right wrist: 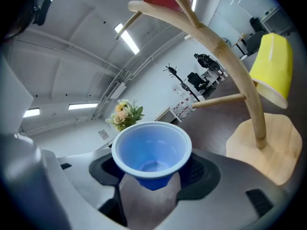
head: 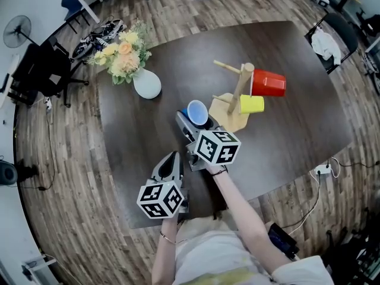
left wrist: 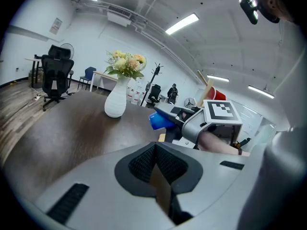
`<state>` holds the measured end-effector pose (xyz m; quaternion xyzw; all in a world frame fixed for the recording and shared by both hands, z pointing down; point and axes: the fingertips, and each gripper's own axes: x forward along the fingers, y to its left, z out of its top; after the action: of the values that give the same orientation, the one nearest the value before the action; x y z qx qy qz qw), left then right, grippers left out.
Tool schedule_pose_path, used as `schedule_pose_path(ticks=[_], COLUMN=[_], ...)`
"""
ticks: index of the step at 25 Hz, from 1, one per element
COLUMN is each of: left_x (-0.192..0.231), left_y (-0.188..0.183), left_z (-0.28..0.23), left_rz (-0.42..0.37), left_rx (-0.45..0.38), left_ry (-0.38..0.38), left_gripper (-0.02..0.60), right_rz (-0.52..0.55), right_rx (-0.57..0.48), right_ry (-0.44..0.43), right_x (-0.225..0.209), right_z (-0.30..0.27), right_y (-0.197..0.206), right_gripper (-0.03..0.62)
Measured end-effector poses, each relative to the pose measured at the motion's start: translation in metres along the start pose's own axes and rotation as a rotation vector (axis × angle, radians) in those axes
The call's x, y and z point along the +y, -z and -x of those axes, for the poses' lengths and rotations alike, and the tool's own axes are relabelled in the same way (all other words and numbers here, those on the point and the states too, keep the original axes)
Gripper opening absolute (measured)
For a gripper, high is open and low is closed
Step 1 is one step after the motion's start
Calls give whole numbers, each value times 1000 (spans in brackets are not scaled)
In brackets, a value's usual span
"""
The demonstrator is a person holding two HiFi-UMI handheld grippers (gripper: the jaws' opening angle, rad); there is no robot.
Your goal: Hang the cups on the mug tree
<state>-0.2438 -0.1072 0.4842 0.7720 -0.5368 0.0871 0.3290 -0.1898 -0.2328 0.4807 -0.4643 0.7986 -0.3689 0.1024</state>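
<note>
Two cups already hang on the mug tree (head: pixel 240 89): a red cup (head: pixel 268 82) on a high peg and a yellow cup (head: pixel 252 104) on a lower one, both on the side away from the person. That leaves the bare pegs on the near side free for the third. The blue cup (right wrist: pixel 151 150) is clamped between the pads of the right tongs (right wrist: pixel 151 178), gripped low on its body with the open mouth facing forward. This hold seems chosen so that the rim can be slid over a peg end without the pads getting in the way. In the head view the cup hangs just short of the tree's wooden base, above the dark bench (head: pixel 297 129), apart from the wood. In the right gripper view a bare lower peg (right wrist: pixel 218 101) juts toward the cup, a likely target, though the cup's mouth is not yet lined up with it. The left tongs (left wrist: pixel 154 150) are pressed together with nothing between them, held back near the person's body, probably to keep clear of the working arm. A vase of flowers (head: pixel 146 83) stands well apart at the far left of the bench, out of the path. Judged from this, the task is at its last cup, and the coming move needs a careful tilt so the rim catches the peg without nudging the light tree.
</note>
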Motion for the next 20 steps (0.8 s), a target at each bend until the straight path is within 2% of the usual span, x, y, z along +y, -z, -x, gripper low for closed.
schedule_pose_path(ticks=[4, 11, 20], left_x=[-7, -10, -10], left_y=[-5, -24, -17], left_z=[-3, -17, -26], left_rz=[-9, -75, -75], left_rx=[-6, 0, 50], left_ry=[11, 59, 100], left_gripper=[17, 17, 17], right_rz=[-47, -132, -283], right_rx=[-28, -104, -197], right_ry=[-5, -1, -6], right_x=[-4, -16, -39], right_z=[-2, -7, -7], right_y=[-7, -23, -42], right_gripper=[307, 305, 295])
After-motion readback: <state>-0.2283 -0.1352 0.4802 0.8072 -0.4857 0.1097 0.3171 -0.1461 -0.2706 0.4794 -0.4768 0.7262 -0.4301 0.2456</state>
